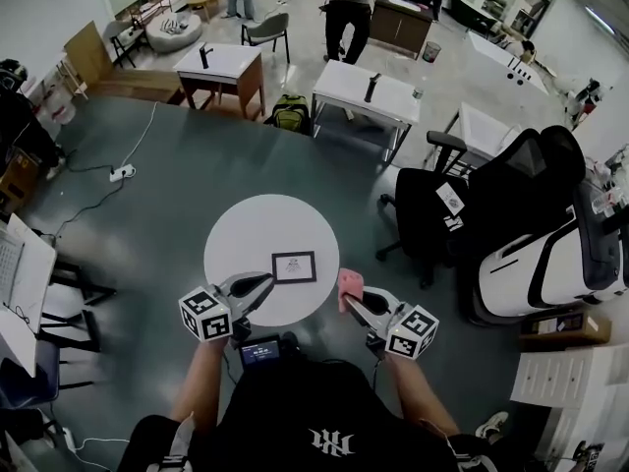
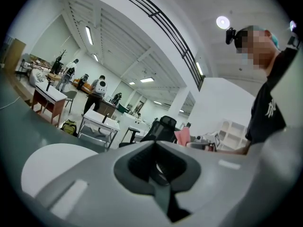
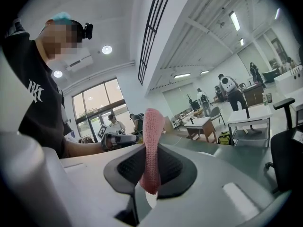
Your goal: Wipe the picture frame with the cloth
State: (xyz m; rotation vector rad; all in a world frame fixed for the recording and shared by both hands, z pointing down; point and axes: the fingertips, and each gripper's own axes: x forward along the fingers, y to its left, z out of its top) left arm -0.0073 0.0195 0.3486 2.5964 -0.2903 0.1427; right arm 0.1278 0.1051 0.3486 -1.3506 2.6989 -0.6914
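A small dark picture frame (image 1: 294,266) lies flat near the front of the round white table (image 1: 246,234). My left gripper (image 1: 263,283) hovers at the table's front edge, just left of the frame, with its jaws shut on nothing (image 2: 154,144). Off the table's right edge, my right gripper (image 1: 351,301) is shut on a pink cloth (image 1: 349,283). In the right gripper view the cloth (image 3: 150,145) stands upright between the pads. From the left gripper view the cloth (image 2: 182,135) shows to the right, beside the person's arm.
A black office chair (image 1: 442,209) and a large black and white chair (image 1: 550,224) stand to the right of the table. White desks (image 1: 366,91) and several people are further back. A power strip with cable (image 1: 122,173) lies on the floor at left.
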